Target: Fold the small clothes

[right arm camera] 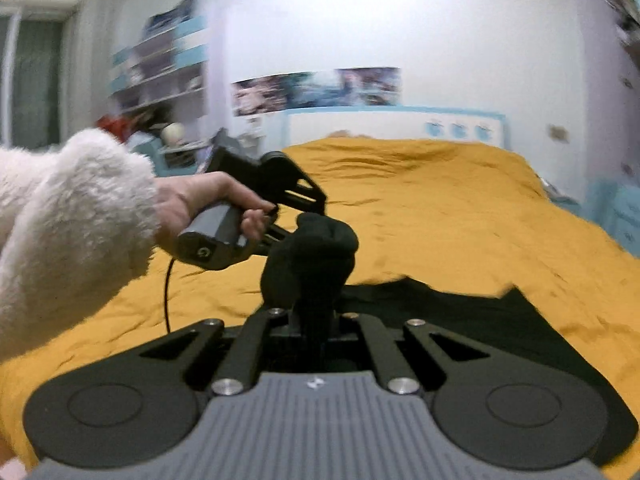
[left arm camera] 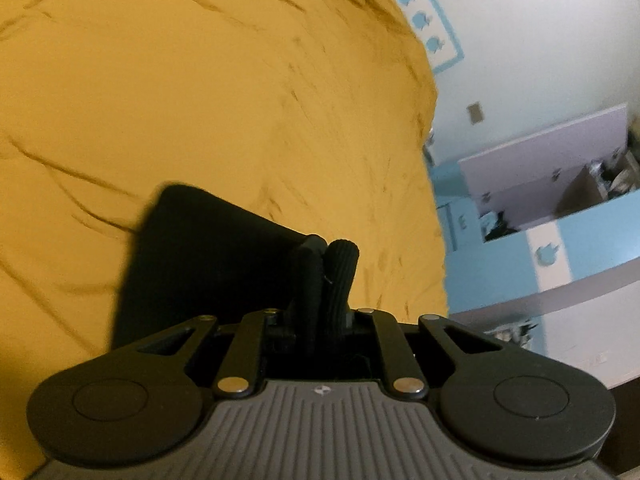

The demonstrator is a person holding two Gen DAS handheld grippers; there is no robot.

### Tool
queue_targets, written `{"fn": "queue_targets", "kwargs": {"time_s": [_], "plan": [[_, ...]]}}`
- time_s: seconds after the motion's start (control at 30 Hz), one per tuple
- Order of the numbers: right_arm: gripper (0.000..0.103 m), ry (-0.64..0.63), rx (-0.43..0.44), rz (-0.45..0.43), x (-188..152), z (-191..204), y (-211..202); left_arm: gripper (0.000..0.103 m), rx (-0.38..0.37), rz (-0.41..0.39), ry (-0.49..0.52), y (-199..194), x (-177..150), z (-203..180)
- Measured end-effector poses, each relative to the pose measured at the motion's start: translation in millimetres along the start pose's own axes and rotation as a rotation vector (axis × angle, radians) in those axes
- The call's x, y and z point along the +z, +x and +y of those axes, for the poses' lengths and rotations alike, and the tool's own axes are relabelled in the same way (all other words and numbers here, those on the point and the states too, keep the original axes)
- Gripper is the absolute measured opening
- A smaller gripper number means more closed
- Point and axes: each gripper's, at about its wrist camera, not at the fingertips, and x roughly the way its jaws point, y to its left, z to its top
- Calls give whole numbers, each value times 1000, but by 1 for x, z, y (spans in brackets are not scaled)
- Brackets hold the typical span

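A black garment (left arm camera: pixel 192 264) hangs to the left from my left gripper (left arm camera: pixel 328 256), whose two fingers are shut on its edge above a yellow bedspread (left arm camera: pixel 220 100). In the right wrist view the same black garment (right arm camera: pixel 460 312) trails from a bunched lump down to the right over the bedspread (right arm camera: pixel 440 208). That lump covers the fingertips of my right gripper (right arm camera: pixel 316 300), which is shut on the cloth. My left gripper (right arm camera: pixel 298 220), held by a hand in a fluffy white sleeve (right arm camera: pixel 68 224), meets the lump from the left, and both are lifted off the bed.
A white headboard with blue trim (right arm camera: pixel 392 124) stands at the far end of the bed. Cluttered shelves (right arm camera: pixel 160 80) are at the back left and posters (right arm camera: pixel 316 88) hang on the wall. A cable (right arm camera: pixel 168 292) hangs from the left gripper. Blue-and-white furniture (left arm camera: pixel 560 240) stands beside the bed.
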Motion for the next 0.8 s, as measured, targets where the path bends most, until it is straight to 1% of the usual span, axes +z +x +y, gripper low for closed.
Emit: {"fn": "queue_targets", "kwargs": {"time_s": [0.13,0.27,0.33,0.4,0.47,0.53,0.6,0.63,0.67,0.7,0.73,0.77,0.8], "plan": [[0,103,-93,0,-6,-54,-7,14,57,54,63,50,-9,-38],[0,181,-156,-1,-21,-101,-11,14,121,90,81,97,-26,-59],[0,227,-190,9,-29,-123,-10,14,140,112,88,117,-36,-67],[0,271,-222,24,-41,-144,-12,14,162,119,117,132,-45,-77],[0,312,-246,44,-48,-161,-8,14,193,124,168,144,-54,-91],[0,327,-268,50,-53,-170,-7,14,208,133,194,153,-64,-103],[0,357,-270,46,-58,-179,-11,14,226,132,218,159,-70,-112],[0,372,-269,51,-62,-180,-13,16,247,137,238,163,-73,-117],[0,389,-273,60,-64,-183,-13,24,274,152,247,168,-74,-120],[1,403,-286,73,-66,-186,-9,28,287,162,257,171,-75,-124],[7,401,-318,87,-70,-187,-9,41,282,161,261,171,-74,-128],[8,381,-362,98,-72,-187,-8,51,254,169,249,169,-73,-133],[8,348,-401,117,-76,-186,-7,51,217,174,242,165,-71,-138]]}}
